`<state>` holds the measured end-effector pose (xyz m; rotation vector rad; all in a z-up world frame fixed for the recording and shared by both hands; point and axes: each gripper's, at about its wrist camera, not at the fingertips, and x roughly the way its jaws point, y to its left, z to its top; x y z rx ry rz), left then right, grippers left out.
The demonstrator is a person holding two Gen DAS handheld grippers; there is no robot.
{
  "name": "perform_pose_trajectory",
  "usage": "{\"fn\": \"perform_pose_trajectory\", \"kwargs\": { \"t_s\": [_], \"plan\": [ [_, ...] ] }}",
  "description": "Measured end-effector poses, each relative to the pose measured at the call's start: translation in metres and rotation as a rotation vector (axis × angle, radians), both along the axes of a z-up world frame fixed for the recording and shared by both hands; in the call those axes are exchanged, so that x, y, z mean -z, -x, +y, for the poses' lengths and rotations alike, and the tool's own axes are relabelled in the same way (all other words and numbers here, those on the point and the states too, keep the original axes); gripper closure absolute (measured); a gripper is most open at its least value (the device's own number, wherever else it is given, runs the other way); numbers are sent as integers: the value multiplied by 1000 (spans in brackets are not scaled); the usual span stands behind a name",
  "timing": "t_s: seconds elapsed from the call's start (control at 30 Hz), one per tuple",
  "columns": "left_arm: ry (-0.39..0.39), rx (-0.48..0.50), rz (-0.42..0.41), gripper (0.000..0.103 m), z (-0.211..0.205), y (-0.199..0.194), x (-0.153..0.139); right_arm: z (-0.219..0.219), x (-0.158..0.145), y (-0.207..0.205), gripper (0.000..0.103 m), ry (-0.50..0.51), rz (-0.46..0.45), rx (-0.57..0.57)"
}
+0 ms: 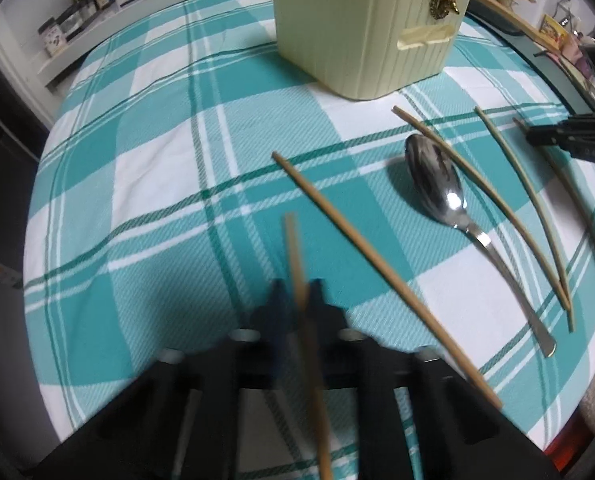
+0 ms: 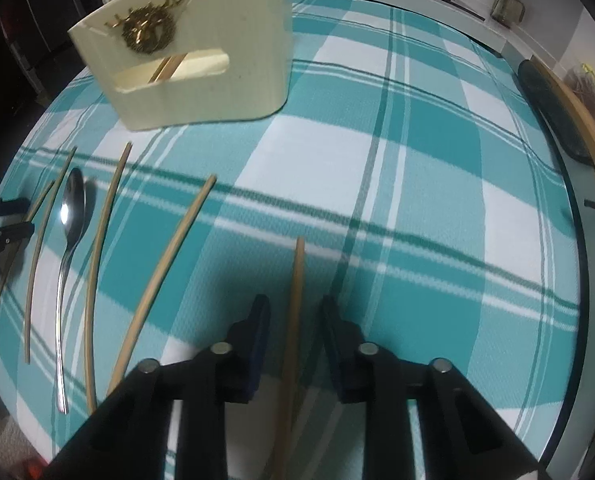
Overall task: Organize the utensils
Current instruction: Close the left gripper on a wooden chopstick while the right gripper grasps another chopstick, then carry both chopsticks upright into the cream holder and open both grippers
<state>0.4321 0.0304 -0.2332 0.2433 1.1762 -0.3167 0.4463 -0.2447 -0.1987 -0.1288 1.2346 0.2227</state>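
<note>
Barely underway, judging by the holder [image 2: 201,60] showing one chopstick inside. Left claw [image 1: 296,296] is clamping a chopstick [image 1: 297,264]; right claw [image 2: 295,316] is standing apart around another [image 2: 296,300]. Spoon [image 1: 437,184] at two o'clock and three chopsticks are lying loose on the table [image 1: 157,160].
</note>
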Motion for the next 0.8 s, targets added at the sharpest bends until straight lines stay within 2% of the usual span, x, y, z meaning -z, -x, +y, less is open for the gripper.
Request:
{"fn": "perform_pose_trajectory", "kwargs": {
  "t_s": [0.1,0.17,0.37,0.57,0.8],
  "plan": [
    [2,-17,-30,98,1,0,-5,-2,-3,-8,97,-41,-21,47],
    [35,-29,-71,98,8,8,-16,-5,-16,-1,97,-95,-64,66],
    [155,-44,-235,98,27,45,-72,-11,-87,49,97,-212,-269,32],
    [266,-32,-379,98,40,84,-128,-14,-152,101,97,-249,-430,-16],
    [377,-48,-478,98,49,109,-163,-9,-190,141,97,-264,-561,-50]
  ]
}}
